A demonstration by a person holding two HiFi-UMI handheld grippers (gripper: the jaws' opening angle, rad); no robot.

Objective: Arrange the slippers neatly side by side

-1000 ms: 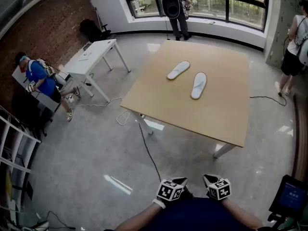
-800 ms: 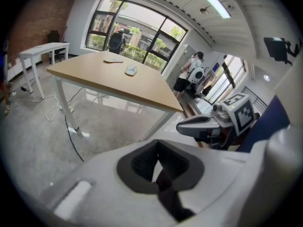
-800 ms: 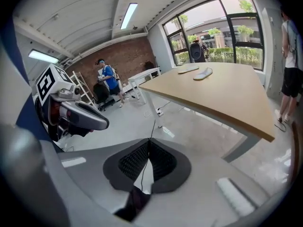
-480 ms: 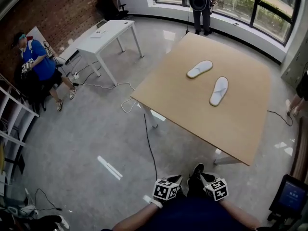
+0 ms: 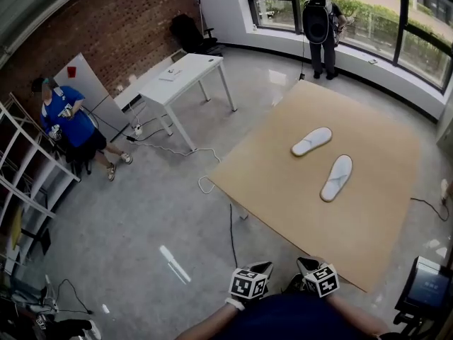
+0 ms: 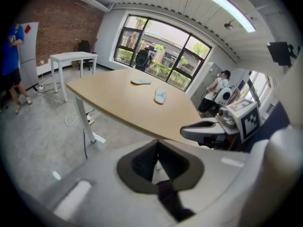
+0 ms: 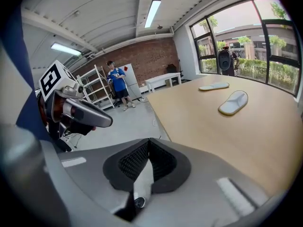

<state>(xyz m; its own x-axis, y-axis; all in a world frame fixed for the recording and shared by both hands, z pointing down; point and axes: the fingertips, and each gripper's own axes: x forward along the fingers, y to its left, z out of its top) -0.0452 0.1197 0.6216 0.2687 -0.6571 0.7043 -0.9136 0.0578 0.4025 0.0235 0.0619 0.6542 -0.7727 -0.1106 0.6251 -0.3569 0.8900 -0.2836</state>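
Head view: far slipper (image 5: 312, 141) and near slipper (image 5: 337, 178) lie apart, splayed, right of centre on counter (image 5: 283, 190); left tool (image 5: 256, 273), right tool (image 5: 314, 270) closed, empty, bottom centre.

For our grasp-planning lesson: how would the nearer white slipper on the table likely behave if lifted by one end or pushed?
The slipper looks thin and flat-soled, so it would probably droop if lifted by one end. It seems light, so a push should slide it across the smooth table. Lying flat, it is unlikely to roll or tip.
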